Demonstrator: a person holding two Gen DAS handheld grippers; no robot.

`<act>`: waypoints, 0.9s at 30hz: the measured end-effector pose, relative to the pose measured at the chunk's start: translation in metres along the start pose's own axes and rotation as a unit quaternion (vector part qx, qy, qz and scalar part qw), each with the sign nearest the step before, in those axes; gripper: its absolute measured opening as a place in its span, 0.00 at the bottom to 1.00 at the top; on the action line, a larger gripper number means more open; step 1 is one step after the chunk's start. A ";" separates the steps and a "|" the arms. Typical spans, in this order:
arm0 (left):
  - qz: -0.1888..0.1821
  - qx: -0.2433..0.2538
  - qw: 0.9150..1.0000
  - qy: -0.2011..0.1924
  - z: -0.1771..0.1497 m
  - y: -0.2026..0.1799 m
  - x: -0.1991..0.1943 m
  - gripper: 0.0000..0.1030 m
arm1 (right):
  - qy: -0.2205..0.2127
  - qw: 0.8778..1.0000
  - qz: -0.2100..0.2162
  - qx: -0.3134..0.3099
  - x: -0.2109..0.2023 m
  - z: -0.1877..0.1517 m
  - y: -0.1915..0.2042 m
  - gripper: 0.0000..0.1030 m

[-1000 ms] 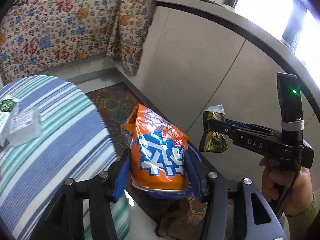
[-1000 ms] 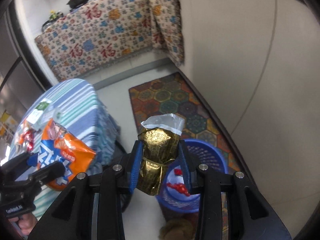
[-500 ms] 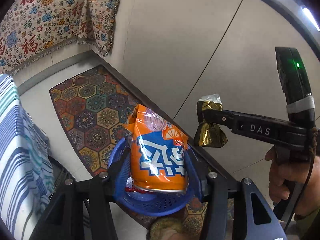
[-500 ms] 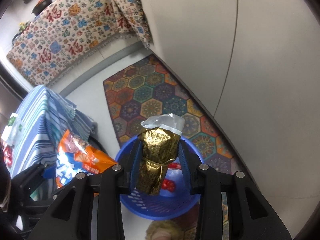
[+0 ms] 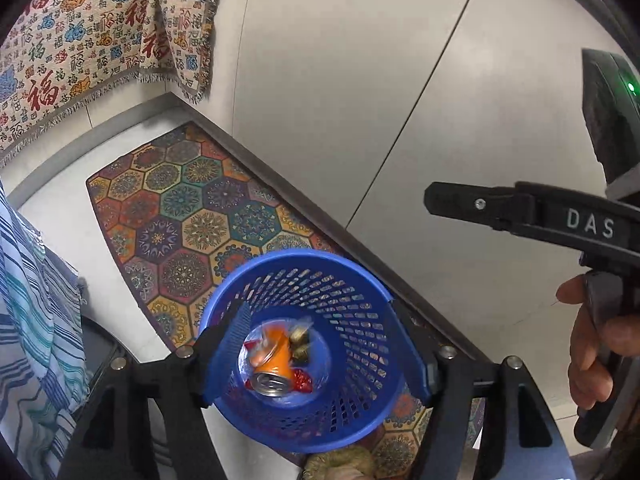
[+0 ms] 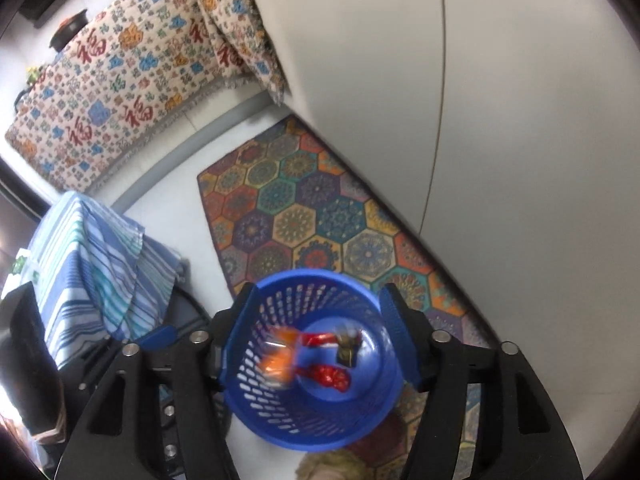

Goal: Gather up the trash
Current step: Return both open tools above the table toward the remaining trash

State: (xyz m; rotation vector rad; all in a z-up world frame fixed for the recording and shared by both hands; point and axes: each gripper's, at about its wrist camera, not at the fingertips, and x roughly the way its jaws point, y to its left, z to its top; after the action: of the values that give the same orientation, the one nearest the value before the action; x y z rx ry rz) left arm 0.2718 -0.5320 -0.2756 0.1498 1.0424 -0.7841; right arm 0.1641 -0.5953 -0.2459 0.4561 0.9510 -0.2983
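The bottom of the blue basket (image 5: 360, 308) is hard to read. In the right wrist view the orange snack bag (image 6: 280, 356) and the gold wrapper (image 6: 347, 348) are smeared by blur. In the left wrist view the orange bag (image 5: 276, 354) is sharper, its silvery open end turned up toward the camera, with the gold wrapper (image 5: 300, 344) touching it and red wrappers (image 5: 302, 380) partly covered beneath. The basket's near wall is cut off by the gripper frames in both views, and a tan fuzzy thing (image 5: 340, 464) under it at the bottom edge cannot be identified.

At the left, the striped cloth (image 6: 92, 264) hangs over the desk; only a corner of the desk top shows, with small items there too tiny to tell. The basket stands on the floor just off that desk corner, on the edge of the hexagon rug (image 5: 192, 216) by the grey wall.

The left hand-held gripper (image 5: 320, 352) points steeply down over the basket. Its jaws have just been opening and stand wide, nothing pressed between them; the bag lies in the basket below. The right hand-held gripper (image 6: 320, 344) is likewise tilted steeply down above the basket, jaws just opened wide and empty, the gold wrapper down in the basket. In the left wrist view one finger (image 5: 480, 204) of it reaches in level from the right, gripped by a hand (image 5: 596, 360) whose thumb curls round the handle.
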 end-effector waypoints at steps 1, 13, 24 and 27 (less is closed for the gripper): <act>0.002 0.000 1.000 -0.007 0.001 0.001 -0.005 0.68 | -0.007 1.000 -0.003 -0.003 -0.004 0.000 0.002 0.67; 0.041 -0.031 0.994 -0.094 -0.021 0.009 -0.121 0.72 | -0.161 0.984 -0.030 -0.074 -0.078 -0.007 0.051 0.94; 0.121 -0.054 0.985 -0.108 -0.098 0.089 -0.267 0.76 | -0.216 0.953 0.098 -0.189 -0.114 -0.066 0.185 1.00; 0.168 -0.070 0.977 -0.106 -0.125 0.121 -0.289 0.76 | -0.185 0.945 0.124 -0.241 -0.106 -0.088 0.236 1.00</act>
State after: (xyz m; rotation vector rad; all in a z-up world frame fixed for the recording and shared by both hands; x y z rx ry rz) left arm 0.1840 -0.2395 -0.1337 0.1143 0.8368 -0.4078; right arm 0.1465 -0.3417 -0.1446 0.0583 0.5614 0.0821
